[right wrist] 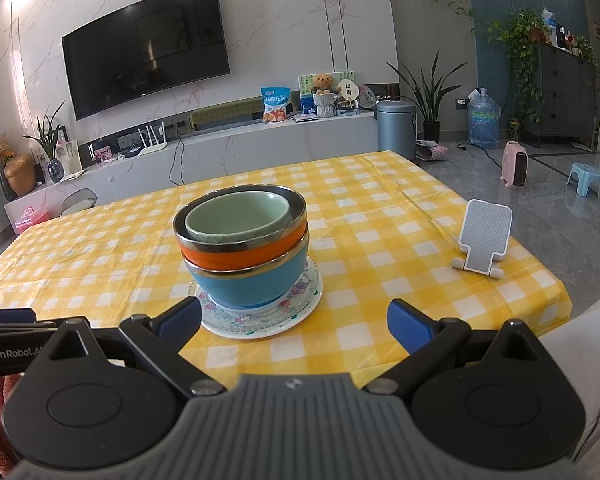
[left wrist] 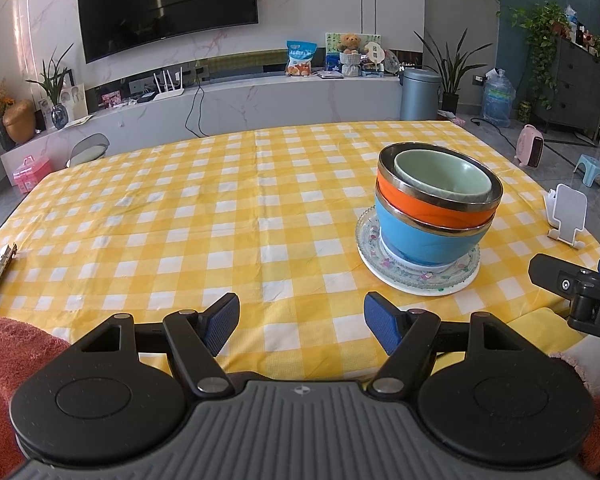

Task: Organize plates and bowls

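On the checked tablecloth (left wrist: 180,216), green bowl (right wrist: 238,216) sits in orange bowl (right wrist: 240,258), in blue bowl (right wrist: 252,286), on plate (right wrist: 260,320). Stack's ahead-right of left gripper (left wrist: 300,322), ahead-left of right gripper (right wrist: 294,320); both spread wide, empty.

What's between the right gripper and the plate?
Only bare checked tablecloth, seen in the right wrist view, between the right gripper and the plate.

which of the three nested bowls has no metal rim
The green bowl, the innermost and smallest, sitting inside the orange bowl. Its rim is plain green, while the orange bowl and the blue bowl below each carry a shiny metal band.
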Motion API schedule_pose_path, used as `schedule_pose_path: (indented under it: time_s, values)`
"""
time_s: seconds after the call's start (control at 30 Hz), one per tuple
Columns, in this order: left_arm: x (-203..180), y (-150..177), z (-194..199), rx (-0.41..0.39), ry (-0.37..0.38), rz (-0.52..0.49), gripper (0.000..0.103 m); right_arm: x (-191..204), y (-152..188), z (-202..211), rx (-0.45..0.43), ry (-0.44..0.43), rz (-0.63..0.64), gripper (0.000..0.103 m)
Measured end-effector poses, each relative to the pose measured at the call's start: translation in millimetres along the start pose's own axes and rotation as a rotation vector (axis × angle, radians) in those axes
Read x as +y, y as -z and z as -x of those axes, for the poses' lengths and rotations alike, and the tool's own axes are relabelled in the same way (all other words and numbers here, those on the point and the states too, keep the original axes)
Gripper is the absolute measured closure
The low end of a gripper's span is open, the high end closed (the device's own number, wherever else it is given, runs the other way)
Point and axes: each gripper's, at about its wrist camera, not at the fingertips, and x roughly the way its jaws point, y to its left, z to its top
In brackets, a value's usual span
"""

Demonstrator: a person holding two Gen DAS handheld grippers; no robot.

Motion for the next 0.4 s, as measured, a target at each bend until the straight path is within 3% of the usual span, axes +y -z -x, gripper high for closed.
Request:
schedule_pose_path:
  time_s: [0.4]
  values:
    - [1.5, 1.5, 1.2, -0.008, 0.004, -0.005, 0.019, 0.0, 0.4, 0.1, 0.002, 0.000, 0.000, 0.006]
